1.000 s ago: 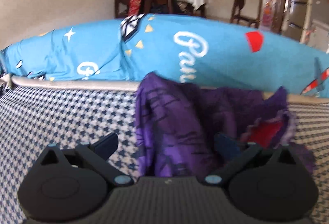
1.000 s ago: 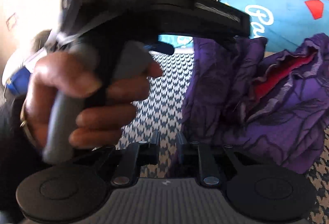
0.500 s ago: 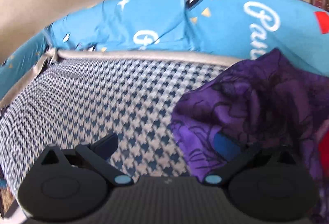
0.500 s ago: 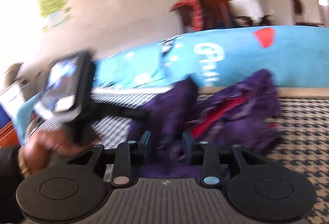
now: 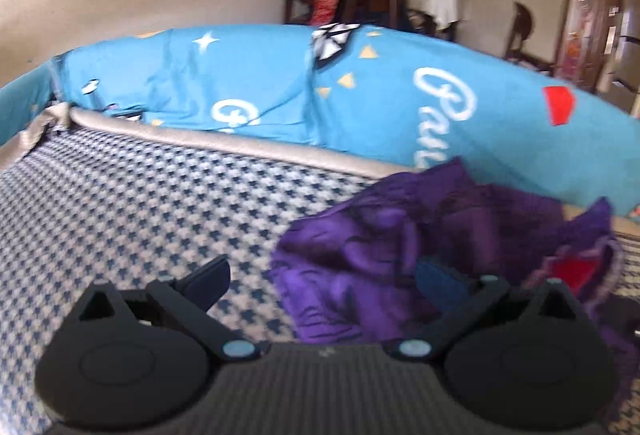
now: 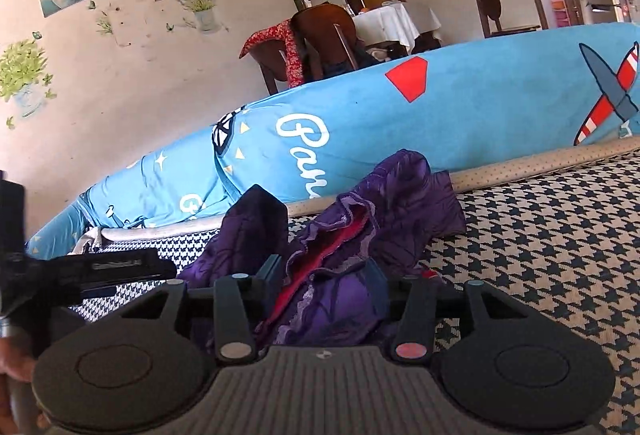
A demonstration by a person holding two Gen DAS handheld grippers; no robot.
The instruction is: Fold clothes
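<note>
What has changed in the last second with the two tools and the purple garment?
The right tool opened from nearly shut and now straddles the purple garment. The left tool swung left and back; it stays open. The garment stays crumpled on the checked mat.

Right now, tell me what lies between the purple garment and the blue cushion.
A beige piped edge of the checked cover, clearest in the right wrist view.
</note>
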